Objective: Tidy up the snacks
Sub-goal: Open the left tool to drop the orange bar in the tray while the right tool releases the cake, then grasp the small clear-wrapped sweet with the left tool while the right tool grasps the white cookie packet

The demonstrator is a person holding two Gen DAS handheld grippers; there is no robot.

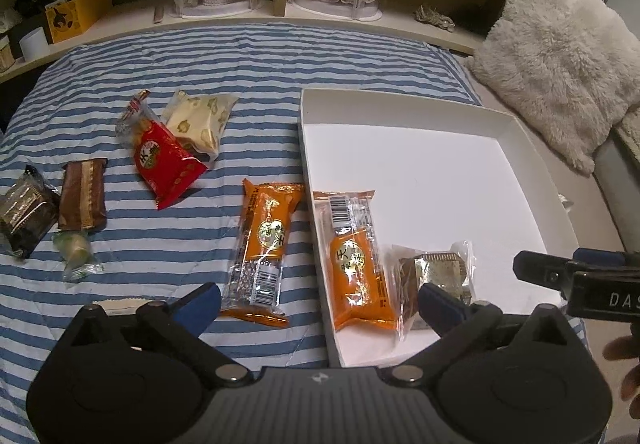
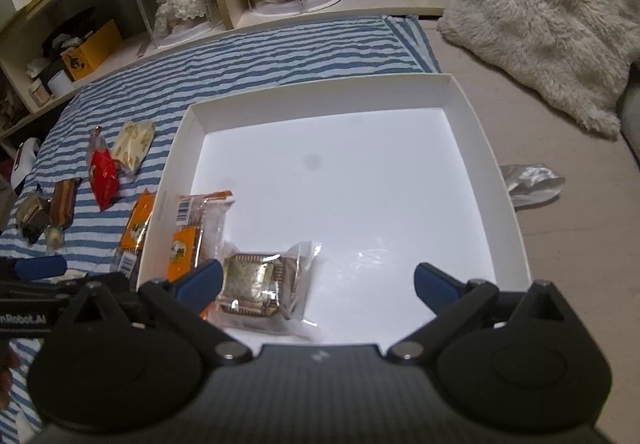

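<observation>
A white shallow box (image 1: pixel 520 147) (image 2: pixel 460 99) lies on the striped blanket. In its near left corner lie an orange snack pack (image 1: pixel 358 264) (image 2: pixel 188 240) and a clear-wrapped square pastry (image 1: pixel 436 276) (image 2: pixel 256 280). A second orange pack (image 1: pixel 264 248) (image 2: pixel 136 228) lies just left of the box. Further left sit a red pack (image 1: pixel 166 163) (image 2: pixel 103 173), a cream-and-gold pack (image 1: pixel 200 119) (image 2: pixel 134 141), two brown packs (image 1: pixel 84 195) (image 1: pixel 24 207) and a small green sweet (image 1: pixel 76 250). My left gripper (image 1: pixel 320 302) is open, straddling both orange packs. My right gripper (image 2: pixel 318 284) is open over the box, beside the pastry.
A fluffy white pillow (image 1: pixel 560 55) (image 2: pixel 548 11) rests at the right. A shelf (image 1: pixel 132 13) behind the blanket holds two dolls in clear cases and a yellow box (image 1: pixel 76 11). A silver wrapper (image 2: pixel 534 183) lies right of the box. A hand (image 1: pixel 628 364) shows at the right edge.
</observation>
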